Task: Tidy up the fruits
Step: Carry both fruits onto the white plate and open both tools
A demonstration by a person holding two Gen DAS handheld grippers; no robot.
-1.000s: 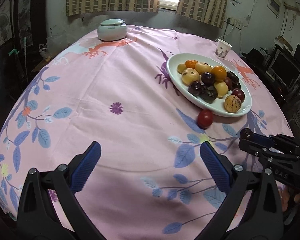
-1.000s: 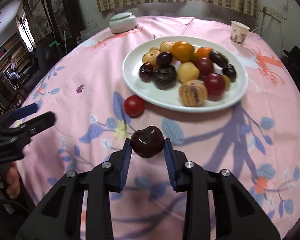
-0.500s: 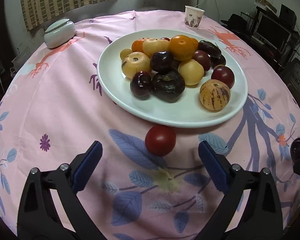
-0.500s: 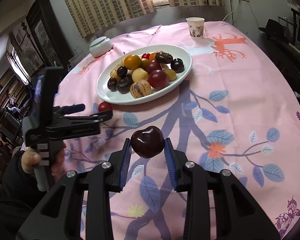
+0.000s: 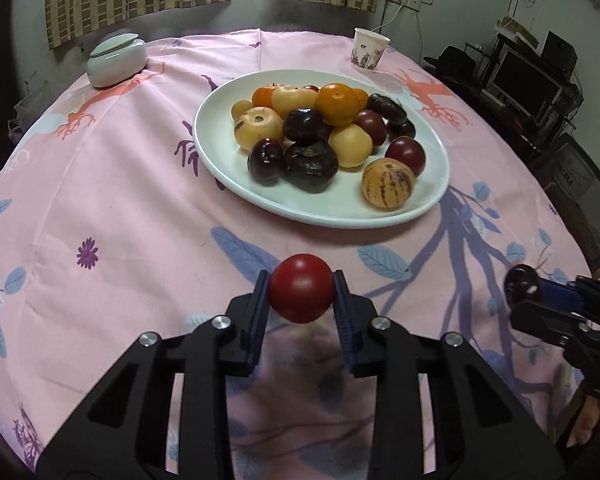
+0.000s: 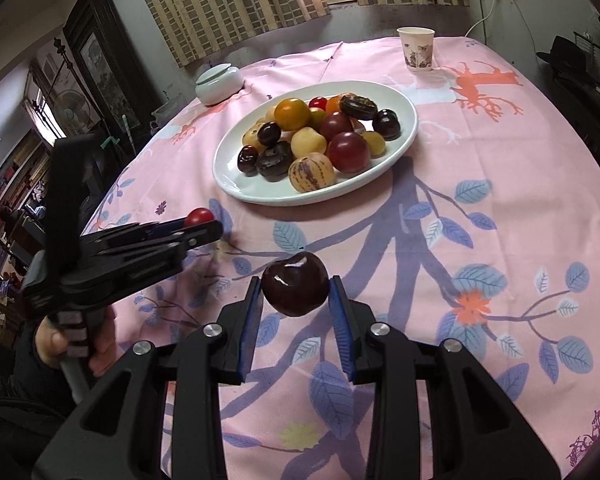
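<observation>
left gripper [image 5: 301,294]: clamped on red tomato [image 5: 301,293], held above pink tablecloth [image 5: 132,184] | right gripper [image 6: 295,285]: clamped on dark cherry [image 6: 295,283] | white oval plate [image 5: 236,184]: heaped fruit, ahead of both | paper cup [image 5: 370,49], lidded jar [image 5: 117,62]: far side

Both tongs are built from matte black plastic arms with triangular cut-outs, and silver screw heads are set at the joints. The left tongs [image 5: 301,294] and right tongs [image 6: 295,289] are lined with ribbed blue pads [image 6: 247,330]. A ridged black handle is gripped by a bare-skinned hand [image 6: 66,342] above a dark sleeve.
</observation>
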